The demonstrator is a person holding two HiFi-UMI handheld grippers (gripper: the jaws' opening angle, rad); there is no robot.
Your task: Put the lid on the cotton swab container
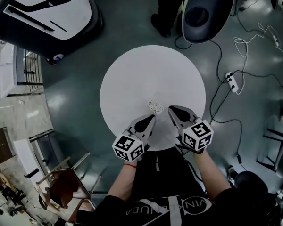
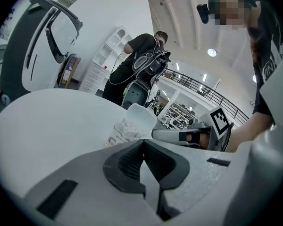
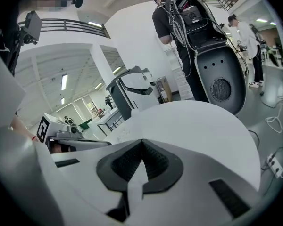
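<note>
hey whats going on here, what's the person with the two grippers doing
A person holds a gripper in each hand over a round white table. The left gripper and the right gripper both have their jaws together and hold nothing. The small cotton swab container sits on the table just ahead of them, untouched. In the left gripper view a pale flap, probably its lid, stands tilted up, so the lid seems not yet closed.

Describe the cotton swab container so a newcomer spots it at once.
Find the round white table in the middle of the head view. Near its front edge, just beyond the tips of the left tool and right tool, sits the small clear plastic cotton swab container. It is the only loose item there, speckled with print against plain white.
</note>
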